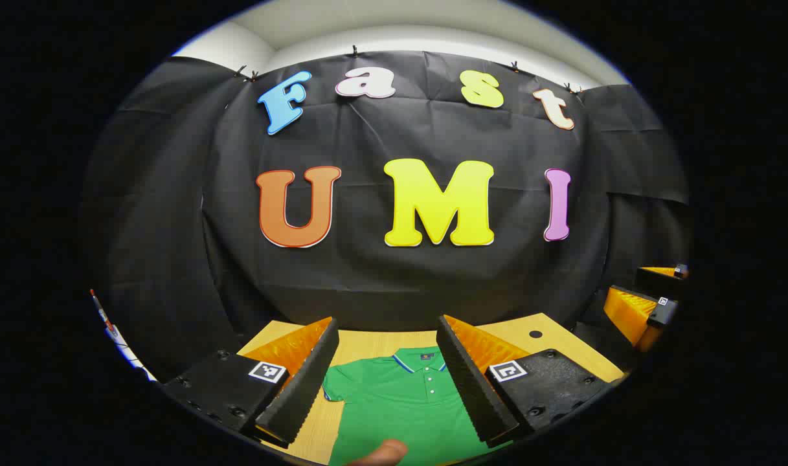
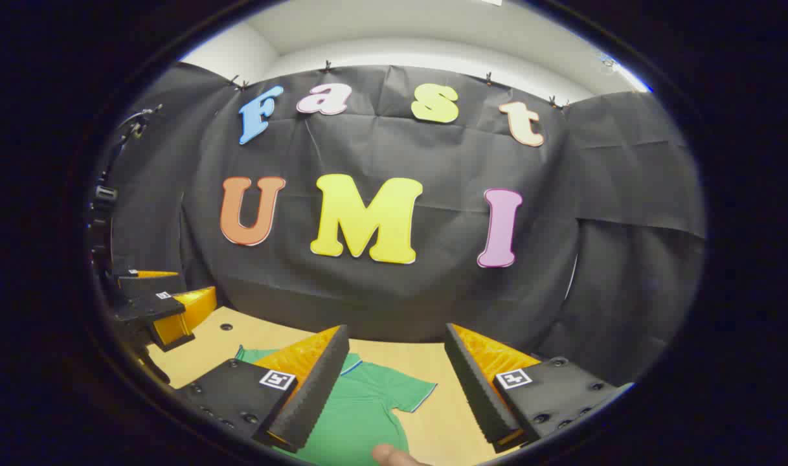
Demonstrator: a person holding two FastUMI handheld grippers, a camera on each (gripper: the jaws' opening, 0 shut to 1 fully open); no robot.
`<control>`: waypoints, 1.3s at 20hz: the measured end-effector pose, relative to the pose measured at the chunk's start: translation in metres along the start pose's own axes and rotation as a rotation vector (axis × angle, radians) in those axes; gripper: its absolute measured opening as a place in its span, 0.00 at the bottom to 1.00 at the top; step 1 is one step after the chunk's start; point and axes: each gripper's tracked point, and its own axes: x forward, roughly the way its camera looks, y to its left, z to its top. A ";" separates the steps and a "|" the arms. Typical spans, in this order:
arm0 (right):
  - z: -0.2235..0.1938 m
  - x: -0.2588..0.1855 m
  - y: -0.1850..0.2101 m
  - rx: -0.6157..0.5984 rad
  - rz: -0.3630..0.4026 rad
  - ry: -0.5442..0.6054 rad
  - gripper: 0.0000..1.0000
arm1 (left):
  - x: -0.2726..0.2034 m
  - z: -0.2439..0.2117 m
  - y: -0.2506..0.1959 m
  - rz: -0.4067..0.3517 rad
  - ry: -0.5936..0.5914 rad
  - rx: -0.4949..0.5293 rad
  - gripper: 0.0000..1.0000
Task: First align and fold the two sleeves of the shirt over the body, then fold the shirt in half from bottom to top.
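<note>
Both tools, left tool (image 1: 388,382) & right tool (image 2: 397,388), are hovering open w/ nothing held above the green shirt (image 1: 400,401) lying flat on the desk (image 1: 368,343), prob lining up for the sleeves

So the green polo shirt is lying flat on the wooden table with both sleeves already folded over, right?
Not quite. The green polo shirt lies flat on the wooden table, but its sleeves are spread out, not folded yet; the right gripper view shows one short sleeve sticking out.

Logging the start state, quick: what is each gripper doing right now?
Left gripper: open, empty, above the green shirt.
Right gripper: open, empty, above the shirt's sleeve.
</note>
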 end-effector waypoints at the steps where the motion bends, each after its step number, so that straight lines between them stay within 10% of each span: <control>1: 0.000 0.001 -0.003 0.002 -0.002 0.000 0.94 | 0.001 0.002 -0.003 -0.002 -0.002 0.004 0.98; 18: -0.008 0.015 -0.013 0.014 0.026 0.019 0.94 | 0.001 -0.006 -0.036 -0.026 0.027 -0.010 0.98; 26: -0.053 0.088 -0.050 0.035 -0.032 0.107 0.96 | 0.004 -0.019 -0.033 0.020 0.054 0.014 0.98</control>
